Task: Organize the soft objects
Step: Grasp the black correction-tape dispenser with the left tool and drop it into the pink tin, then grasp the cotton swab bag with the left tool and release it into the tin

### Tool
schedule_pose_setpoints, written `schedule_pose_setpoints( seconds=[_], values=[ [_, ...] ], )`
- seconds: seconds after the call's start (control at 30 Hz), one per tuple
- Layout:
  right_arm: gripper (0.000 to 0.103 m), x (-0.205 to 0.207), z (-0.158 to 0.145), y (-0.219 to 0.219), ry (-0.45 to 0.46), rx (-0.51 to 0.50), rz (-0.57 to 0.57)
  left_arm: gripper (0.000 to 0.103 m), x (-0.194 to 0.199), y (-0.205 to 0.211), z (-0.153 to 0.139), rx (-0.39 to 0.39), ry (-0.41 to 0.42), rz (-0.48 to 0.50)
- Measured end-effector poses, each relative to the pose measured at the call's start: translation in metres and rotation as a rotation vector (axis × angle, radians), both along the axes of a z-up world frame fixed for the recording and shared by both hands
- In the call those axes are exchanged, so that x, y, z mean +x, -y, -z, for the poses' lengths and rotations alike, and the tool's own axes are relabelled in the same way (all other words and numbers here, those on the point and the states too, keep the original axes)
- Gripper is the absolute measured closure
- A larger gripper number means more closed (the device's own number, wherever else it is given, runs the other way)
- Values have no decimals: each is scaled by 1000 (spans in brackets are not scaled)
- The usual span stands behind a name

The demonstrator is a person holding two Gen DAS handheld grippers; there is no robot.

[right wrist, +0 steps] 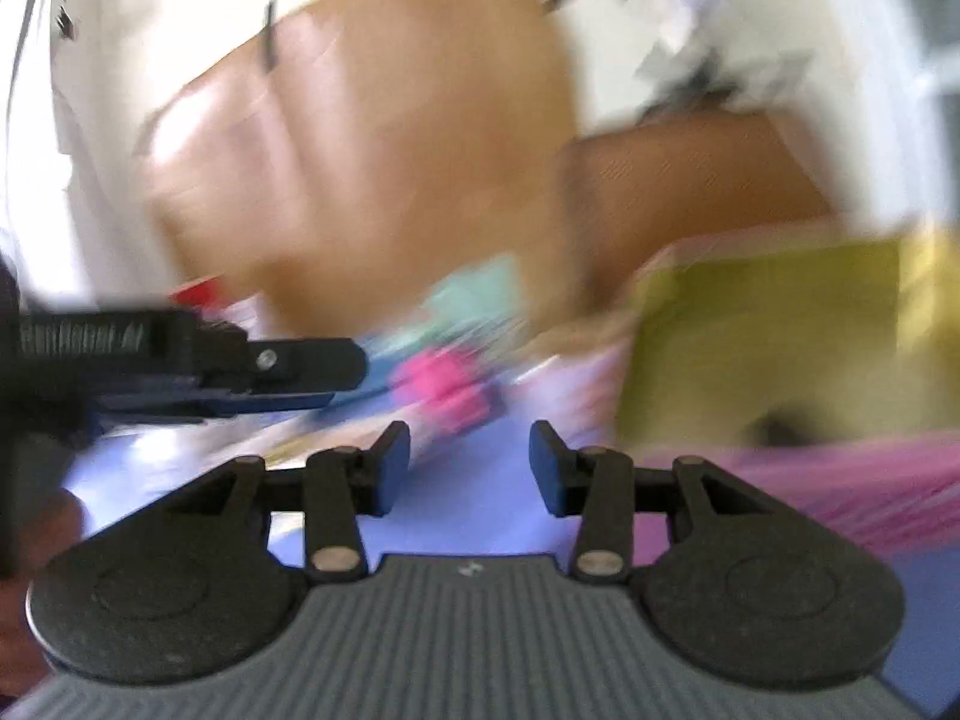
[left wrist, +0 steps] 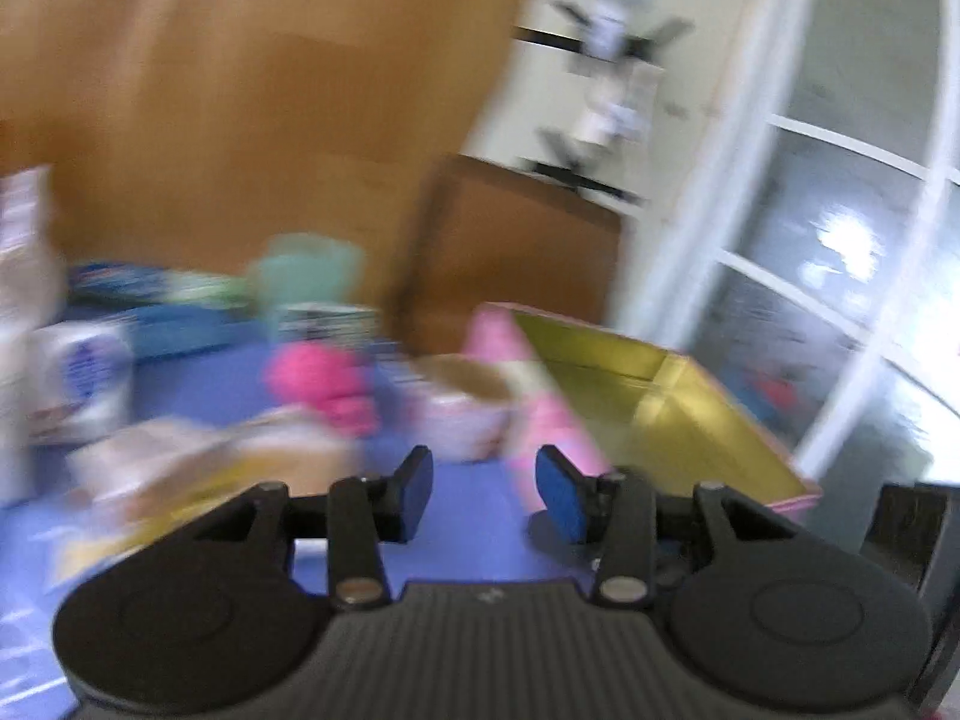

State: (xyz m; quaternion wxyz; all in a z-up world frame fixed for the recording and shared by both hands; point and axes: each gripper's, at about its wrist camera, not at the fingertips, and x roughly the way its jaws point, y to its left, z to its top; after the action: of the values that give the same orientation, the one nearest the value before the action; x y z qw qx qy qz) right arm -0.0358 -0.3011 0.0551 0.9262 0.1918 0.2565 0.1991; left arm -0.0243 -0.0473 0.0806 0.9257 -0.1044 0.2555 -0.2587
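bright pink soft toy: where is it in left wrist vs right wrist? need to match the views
Left wrist: the bright pink soft toy lies on the blue surface, left of centre, above the left tongs, blurred.
Right wrist: the same toy sits near centre, just above the right tongs, right of the other tool's tip.
Shared landmark: the pink box with yellow-green inside, right of the toy in both.

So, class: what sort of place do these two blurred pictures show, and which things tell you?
Probably a room at home, on a play mat: a blue mat, a pink box open beside it, a glazed door and a cardboard box behind.
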Motion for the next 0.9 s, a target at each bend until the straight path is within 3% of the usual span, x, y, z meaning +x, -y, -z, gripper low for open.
schedule_pose_setpoints(
  seconds=[0.13, 0.27, 0.33, 0.37, 0.57, 0.67, 0.73, 0.83, 0.9],
  values=[
    [56, 41, 16, -24, -184, 173, -65, 64, -11, -57, 18, 16, -50, -128],
    [54, 69, 27, -49, -295, 234, -66, 64, -14, -87, 33, -2, -102, -184],
    [72, 81, 36, -51, -348, 250, -87, 64, -11, -94, 38, -19, -122, -185],
    [74, 77, 37, -51, -361, 257, -84, 64, -9, -94, 40, -23, -127, -183],
    [76, 26, 22, -22, -269, 233, -89, 63, -8, -81, 43, -35, -136, -115],
    [76, -9, 28, 0, -258, 231, -124, 55, -4, -65, 47, -45, -163, -35],
    [74, -30, 32, 7, -257, 164, -113, 52, 0, -50, 50, -49, -189, 24],
    [62, -54, 30, 4, -198, 33, -62, 51, 7, -25, 54, -34, -232, 97],
    [20, -69, 23, -3, -104, -99, -25, 51, 10, -12, 55, -12, -253, 120]
  ],
)
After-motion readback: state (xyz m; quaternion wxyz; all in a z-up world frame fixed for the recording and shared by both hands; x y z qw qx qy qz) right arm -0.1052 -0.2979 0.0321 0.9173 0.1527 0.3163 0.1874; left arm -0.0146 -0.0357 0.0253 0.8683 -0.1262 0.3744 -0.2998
